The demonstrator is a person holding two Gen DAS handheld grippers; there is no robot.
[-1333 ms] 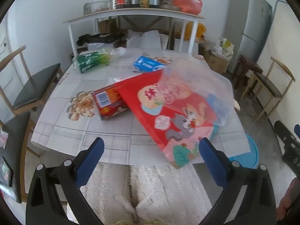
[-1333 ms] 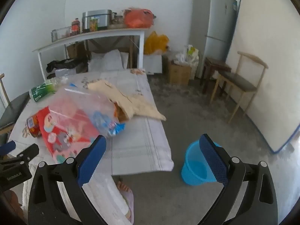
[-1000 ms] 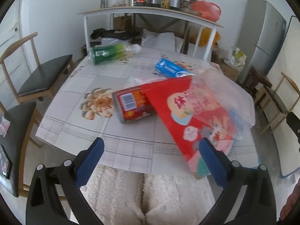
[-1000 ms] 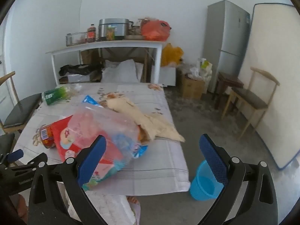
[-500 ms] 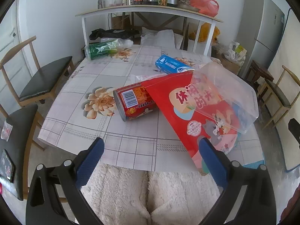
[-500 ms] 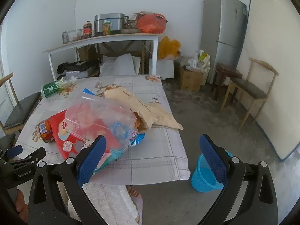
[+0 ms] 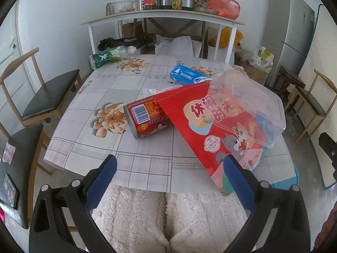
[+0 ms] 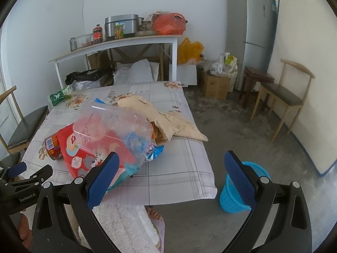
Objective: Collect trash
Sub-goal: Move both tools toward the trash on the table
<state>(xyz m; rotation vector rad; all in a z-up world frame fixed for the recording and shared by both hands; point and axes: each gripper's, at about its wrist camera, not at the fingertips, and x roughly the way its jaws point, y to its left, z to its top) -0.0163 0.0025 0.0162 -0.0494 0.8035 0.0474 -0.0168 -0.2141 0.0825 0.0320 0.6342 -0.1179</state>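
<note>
Trash lies on the tiled table (image 7: 147,164): a red tube can (image 7: 145,118) on its side, a big red snack bag (image 7: 212,130), a clear plastic box (image 7: 248,103) on top of it, a blue packet (image 7: 187,76) and a green bottle (image 7: 104,59) at the far left. The right wrist view shows the can (image 8: 52,145), the bag (image 8: 84,154), the box (image 8: 113,128), crumpled brown paper (image 8: 164,118) and a blue waste basket (image 8: 236,194) on the floor. My left gripper (image 7: 168,181) is open and empty at the table's near edge. My right gripper (image 8: 168,179) is open and empty over the table's near right corner.
Wooden chairs stand at the left (image 7: 48,97) and at the right (image 8: 284,97). A white shelf table (image 7: 160,21) with jars and a pot is behind. A fridge (image 8: 252,31) and a mattress (image 8: 305,73) stand at the right. White fleece-covered legs (image 7: 168,217) are below.
Both grippers have shifted view slightly: the left swung left then steadied and drew back a little; the right rose and turned toward the table. Both stay open and empty.
</note>
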